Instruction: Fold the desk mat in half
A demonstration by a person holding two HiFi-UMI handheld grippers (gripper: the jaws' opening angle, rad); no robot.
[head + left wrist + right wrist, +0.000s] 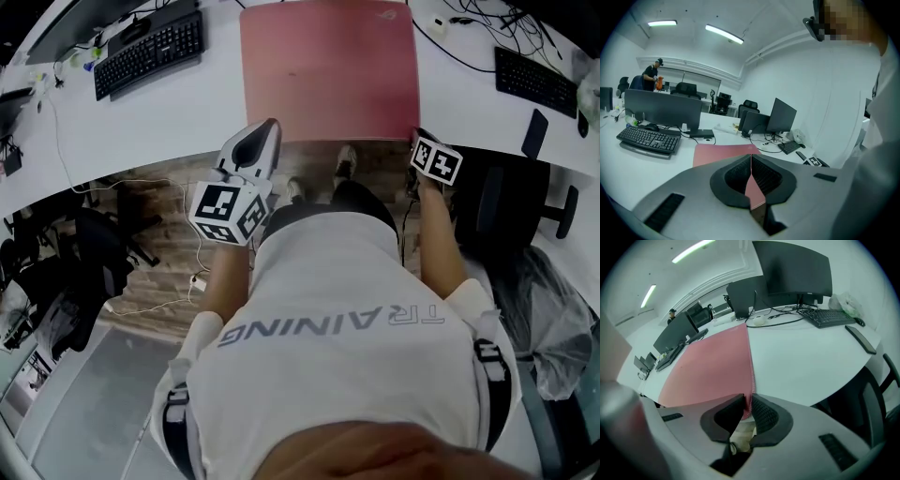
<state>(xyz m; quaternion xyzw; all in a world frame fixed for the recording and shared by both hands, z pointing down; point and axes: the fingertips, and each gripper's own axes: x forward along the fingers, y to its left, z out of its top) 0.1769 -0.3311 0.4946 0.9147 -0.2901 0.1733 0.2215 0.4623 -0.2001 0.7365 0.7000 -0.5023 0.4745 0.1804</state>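
- Your left gripper [751,176] is clamped: the jaws meet on the mat [722,152], and a pink sliver of it pokes out behind the pads towards the camera.
- In the head view, that left gripper [265,129] sits at the mat's near left corner, right at the desk's front edge.
- Your right gripper [746,404] has its jaws pinched on the mat's near right corner. The stitched edge runs straight into the narrow slot between the pads.
- From above, the right gripper [419,141] is at that corner, with its marker cube [436,160] just behind it.
- The mat [328,70] lies flat and unfolded on the white desk [187,112]. Its near edge runs along the desk's front edge, and you hold both near corners.
- Left of the mat is a keyboard [150,52], well clear of it.
- To the right there's a second keyboard [534,80], with a dark phone [534,133] nearer the desk edge.
- Loose cables [478,23] trail across the far right of the desk.
- A black chair [511,202] stands beside your right arm, below the desk edge.
- The right gripper view shows monitors [792,268] lined up past the mat's far end.
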